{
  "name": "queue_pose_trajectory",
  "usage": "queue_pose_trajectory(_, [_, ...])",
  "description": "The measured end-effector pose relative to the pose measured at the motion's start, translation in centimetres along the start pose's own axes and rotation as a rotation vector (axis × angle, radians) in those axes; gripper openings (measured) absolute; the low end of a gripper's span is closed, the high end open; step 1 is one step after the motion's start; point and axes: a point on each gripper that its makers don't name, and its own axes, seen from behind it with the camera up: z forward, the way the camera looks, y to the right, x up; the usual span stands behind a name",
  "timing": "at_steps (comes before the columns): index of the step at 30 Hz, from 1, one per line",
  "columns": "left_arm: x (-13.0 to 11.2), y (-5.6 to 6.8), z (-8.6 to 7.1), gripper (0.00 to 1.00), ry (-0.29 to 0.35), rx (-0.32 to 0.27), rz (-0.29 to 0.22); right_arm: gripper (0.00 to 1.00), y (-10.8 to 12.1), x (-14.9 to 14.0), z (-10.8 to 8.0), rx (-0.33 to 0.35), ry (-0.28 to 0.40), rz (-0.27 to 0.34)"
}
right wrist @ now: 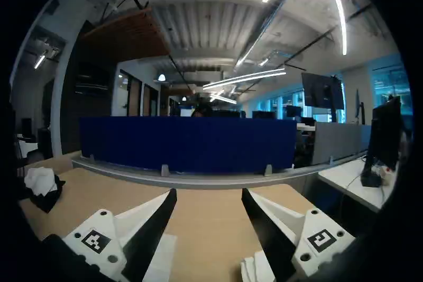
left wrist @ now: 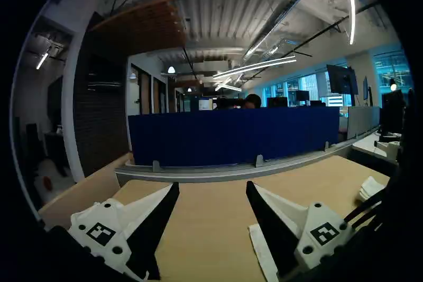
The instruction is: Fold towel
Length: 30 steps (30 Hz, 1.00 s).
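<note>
Towel (left wrist: 257, 245) lies on the wooden desk (left wrist: 211, 218), white edges at bottom of both views. Left gripper (left wrist: 211, 184) & right gripper (right wrist: 209, 191) hang spread wide, empty. Looks pre-grasp; next: lower, pinch 2 corners.

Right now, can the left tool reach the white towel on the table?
Probably yes: the left tool is open, and the towel lies on the table right beside it, with nothing lying between.

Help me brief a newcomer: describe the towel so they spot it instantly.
Find the long blue partition; the wooden desk runs before it. At its near side, beside the left tongs, lies the white towel, flat and pale against tan wood.
</note>
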Motion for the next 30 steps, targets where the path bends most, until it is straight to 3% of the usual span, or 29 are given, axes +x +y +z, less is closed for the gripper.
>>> queue_pose_trajectory(6, [-1.1,2.0,0.1,0.94,-0.084,-0.094,0.046,0.95,-2.3,-0.7,0.0,0.118,-0.093,-0.039])
queue_pose_trajectory(15, [-2.9,5.9,-0.5,0.94,-0.2,-0.279,0.113,0.95,-6.9,-3.8,-1.0,0.348,-0.297,-0.142])
queue_pose_trajectory(22, [-4.5,7.3,-1.2,0.94,-0.252,-0.359,0.144,0.95,-8.0,-5.2,-1.6,0.42,-0.357,-0.175])
queue_pose_trajectory(30, [-8.3,9.2,-2.0,0.94,-0.327,-0.431,0.19,0.95,-8.8,-8.0,-2.9,0.471,-0.42,-0.225])
